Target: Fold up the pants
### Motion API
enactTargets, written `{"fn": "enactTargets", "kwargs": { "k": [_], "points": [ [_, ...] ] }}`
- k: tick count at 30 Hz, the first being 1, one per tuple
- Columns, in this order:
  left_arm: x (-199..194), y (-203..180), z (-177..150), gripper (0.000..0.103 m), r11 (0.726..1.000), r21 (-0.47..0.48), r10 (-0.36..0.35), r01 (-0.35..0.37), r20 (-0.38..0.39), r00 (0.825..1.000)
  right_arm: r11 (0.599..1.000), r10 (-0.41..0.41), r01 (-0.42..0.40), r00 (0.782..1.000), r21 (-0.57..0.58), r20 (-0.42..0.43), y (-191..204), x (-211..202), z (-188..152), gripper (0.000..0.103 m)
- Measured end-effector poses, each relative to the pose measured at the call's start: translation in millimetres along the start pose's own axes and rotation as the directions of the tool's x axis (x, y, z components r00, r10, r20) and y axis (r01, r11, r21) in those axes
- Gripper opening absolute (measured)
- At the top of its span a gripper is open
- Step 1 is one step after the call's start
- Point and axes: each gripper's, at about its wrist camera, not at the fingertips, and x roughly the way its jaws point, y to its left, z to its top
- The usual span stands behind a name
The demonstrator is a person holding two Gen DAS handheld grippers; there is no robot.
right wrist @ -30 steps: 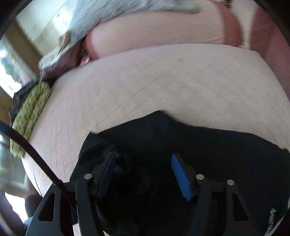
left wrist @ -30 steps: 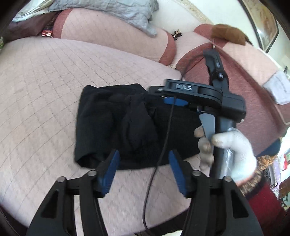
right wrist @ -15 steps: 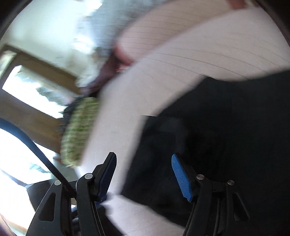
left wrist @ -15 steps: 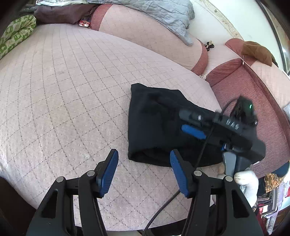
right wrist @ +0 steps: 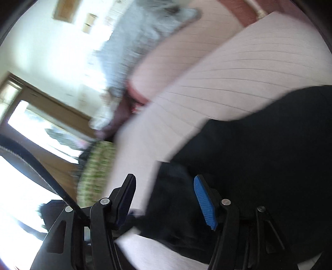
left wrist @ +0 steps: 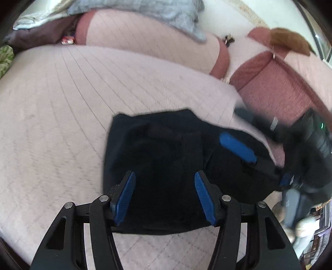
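The black pants lie folded in a compact bundle on the pink quilted sofa seat. My left gripper is open over the bundle's near edge, with nothing between its blue pads. My right gripper shows at the right in the left wrist view, blurred, over the bundle's right side. In the right wrist view my right gripper is open, tilted, over the pants near their left edge, gripping nothing.
The sofa's back cushions carry a grey blanket. A dark red armrest stands at the right. A green patterned cloth lies at the seat's far left end. A bright window is behind it.
My left gripper moved right, back over the pants' near edge. My right gripper swung further right and tilted, still open. The pants stayed put.
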Motion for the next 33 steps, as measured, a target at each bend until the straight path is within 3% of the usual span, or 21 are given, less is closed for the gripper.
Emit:
{"fn": "enactTargets", "kwargs": {
  "k": [3, 5, 6, 8, 11, 16, 22, 25, 29, 31, 33],
  "points": [
    [17, -3, -15, 0.058, 1.000, 0.014, 0.024, -0.023, -0.028, 0.999, 0.989, 0.110, -0.102, 0.991, 0.103, -0.071, -23, 26, 9, 0.064],
    [18, -5, -22, 0.059, 0.998, 0.049, 0.038, -0.038, -0.002, 0.999, 0.983, 0.066, -0.048, 0.993, 0.175, -0.100, -42, 45, 8, 0.064],
    [18, -8, -25, 0.059, 0.996, 0.078, 0.051, -0.051, 0.005, 0.999, 0.977, 0.038, -0.018, 0.995, 0.212, -0.091, -55, 48, 7, 0.052],
    [15, -11, -24, 0.059, 0.994, 0.096, 0.060, -0.059, 0.000, 0.998, 0.971, 0.034, -0.018, 0.997, 0.240, -0.064, -61, 41, 6, 0.045],
    [2, -9, -21, 0.059, 0.996, 0.081, 0.034, -0.032, -0.020, 0.999, 0.987, -0.063, 0.062, 0.998, 0.148, 0.002, -43, 19, 12, 0.065],
    [-28, 0, -26, 0.060, 0.996, 0.077, 0.034, -0.036, 0.021, 0.999, 0.991, -0.132, 0.126, 0.979, 0.050, 0.153, -16, -40, 18, 0.067],
    [-40, 19, -32, 0.062, 0.999, 0.037, 0.016, -0.017, 0.017, 1.000, 0.961, -0.274, 0.271, 0.910, 0.054, 0.313, -19, -113, 3, 0.069],
    [-38, 25, -25, 0.062, 1.000, 0.002, -0.024, 0.024, 0.001, 1.000, 0.919, -0.389, 0.386, 0.848, 0.084, 0.360, -35, -152, -13, 0.070],
    [-28, -7, -4, 0.067, 0.996, 0.050, -0.077, 0.078, -0.025, 0.997, 0.882, -0.471, 0.428, 0.788, 0.198, 0.395, -66, -197, -41, 0.073],
    [-18, -38, 9, 0.067, 0.987, 0.121, -0.097, 0.103, -0.052, 0.994, 0.871, -0.491, 0.426, 0.776, 0.244, 0.396, -81, -213, -57, 0.073],
    [-8, -70, 22, 0.067, 0.975, 0.181, -0.122, 0.133, -0.074, 0.990, 0.871, -0.487, 0.409, 0.789, 0.273, 0.375, -94, -217, -68, 0.073]
  ]
}}
